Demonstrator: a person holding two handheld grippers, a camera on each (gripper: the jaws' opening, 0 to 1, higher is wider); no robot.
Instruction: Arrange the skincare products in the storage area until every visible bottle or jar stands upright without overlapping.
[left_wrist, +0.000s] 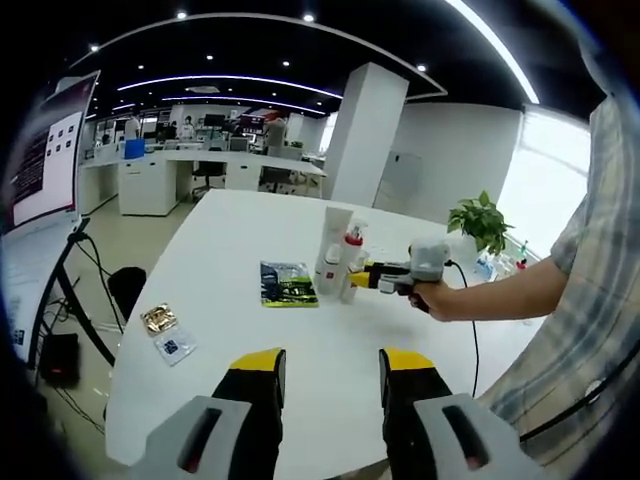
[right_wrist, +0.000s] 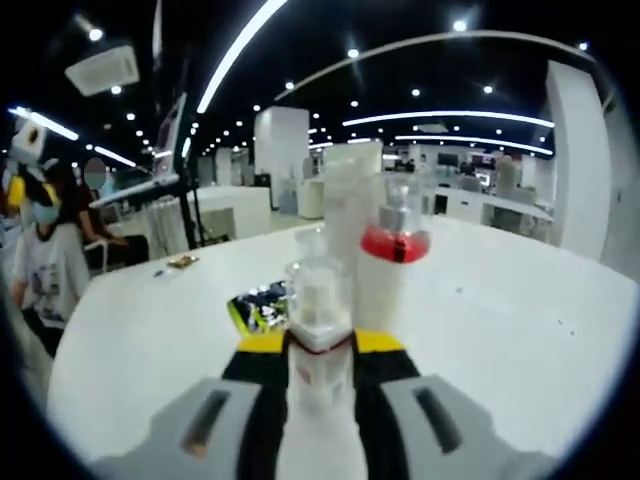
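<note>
Three skincare products stand close together on the white table (left_wrist: 250, 240): a tall white tube (left_wrist: 338, 225), a white bottle with a red collar (left_wrist: 352, 250) and a small clear-capped bottle (left_wrist: 328, 275). My right gripper (left_wrist: 360, 279), held by a hand, reaches in from the right to this cluster. In the right gripper view it (right_wrist: 320, 345) is shut on the small clear-capped bottle (right_wrist: 320, 300), which stands upright; the red-collared bottle (right_wrist: 393, 260) and the white tube (right_wrist: 350, 195) stand just behind. My left gripper (left_wrist: 333, 365) hovers open over the table's near part, holding nothing.
A green and blue sachet (left_wrist: 288, 283) lies flat left of the bottles. A gold packet (left_wrist: 158, 318) and a clear packet (left_wrist: 175, 346) lie near the table's left edge. A potted plant (left_wrist: 480, 220) stands at the far right. A person (right_wrist: 40, 265) sits beyond the table.
</note>
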